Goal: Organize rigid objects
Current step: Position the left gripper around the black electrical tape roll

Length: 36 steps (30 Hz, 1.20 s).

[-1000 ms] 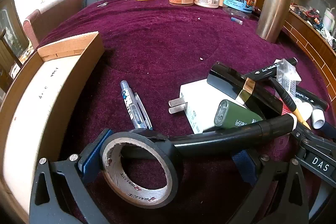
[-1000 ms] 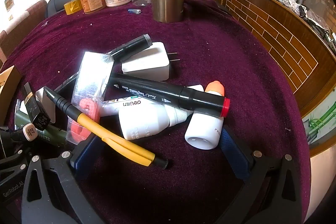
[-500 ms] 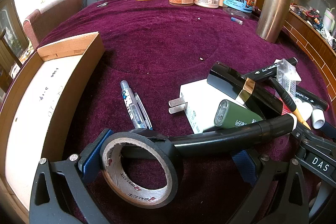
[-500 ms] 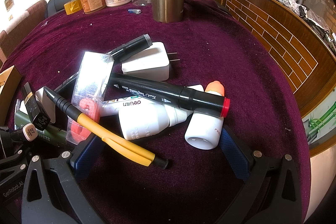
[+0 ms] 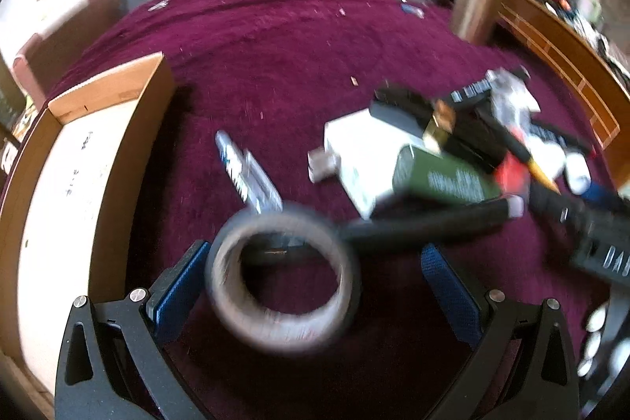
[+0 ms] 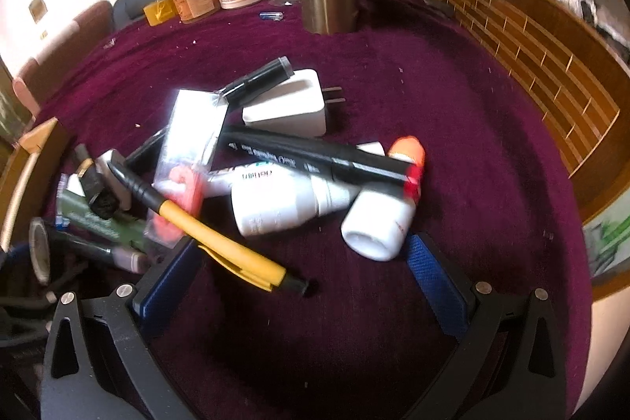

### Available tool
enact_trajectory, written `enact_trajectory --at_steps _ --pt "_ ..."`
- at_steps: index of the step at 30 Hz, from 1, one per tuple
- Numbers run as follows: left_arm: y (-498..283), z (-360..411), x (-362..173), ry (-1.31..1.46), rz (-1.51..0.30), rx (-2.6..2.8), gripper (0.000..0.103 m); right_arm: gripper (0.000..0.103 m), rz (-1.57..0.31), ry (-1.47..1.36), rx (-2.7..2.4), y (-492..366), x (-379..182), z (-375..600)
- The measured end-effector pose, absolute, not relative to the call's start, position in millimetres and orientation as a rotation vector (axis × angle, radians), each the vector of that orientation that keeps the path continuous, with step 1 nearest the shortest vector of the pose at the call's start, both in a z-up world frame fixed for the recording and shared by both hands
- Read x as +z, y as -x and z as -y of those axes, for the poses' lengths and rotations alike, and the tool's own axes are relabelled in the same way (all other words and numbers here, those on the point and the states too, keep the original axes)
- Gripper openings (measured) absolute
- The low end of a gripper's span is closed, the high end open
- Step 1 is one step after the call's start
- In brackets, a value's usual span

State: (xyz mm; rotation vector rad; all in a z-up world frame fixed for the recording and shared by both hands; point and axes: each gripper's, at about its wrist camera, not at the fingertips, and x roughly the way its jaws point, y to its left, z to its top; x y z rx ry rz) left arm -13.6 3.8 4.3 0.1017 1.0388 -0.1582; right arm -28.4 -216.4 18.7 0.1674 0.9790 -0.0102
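Left tool (image 5: 313, 272) low over cloth, jaws wide, straddling tape roll (image 5: 281, 280).

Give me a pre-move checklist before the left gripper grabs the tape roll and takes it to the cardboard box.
1. Left gripper open: ok, fingers spread wide.
2. Tape roll between the fingers: ok, but it sits close to the left pad, well away from the right one.
3. Roll free of clutter: not ok, a black marker lies against its far rim.
4. Cardboard box has room: ok, the visible floor is bare.
5. Right gripper out of the way: ok, open over its own pile by the yellow pen.
6. Sharp view: not ok, the left view is motion blurred.
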Motion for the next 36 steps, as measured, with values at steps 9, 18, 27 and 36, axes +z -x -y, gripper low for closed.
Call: enact_trajectory --at_steps 9,18,27,36 --pt "26.9 -3.5 2.5 -0.130 -1.002 -0.176 0.102 0.103 -1.026 -0.029 -0.044 35.5 15.5 197.8" --pt "25.8 -6.2 2.1 -0.118 -1.007 -0.182 0.102 0.103 -0.890 -0.055 -0.104 64.0 40.0 206.3" --pt "25.8 -6.6 2.4 -0.117 -1.008 -0.182 0.102 0.103 -0.493 0.085 -0.182 107.6 101.0 188.1" --pt "25.8 -6.8 2.5 -0.118 -1.008 -0.182 0.102 0.103 -0.405 0.029 -0.333 82.9 96.8 205.6"
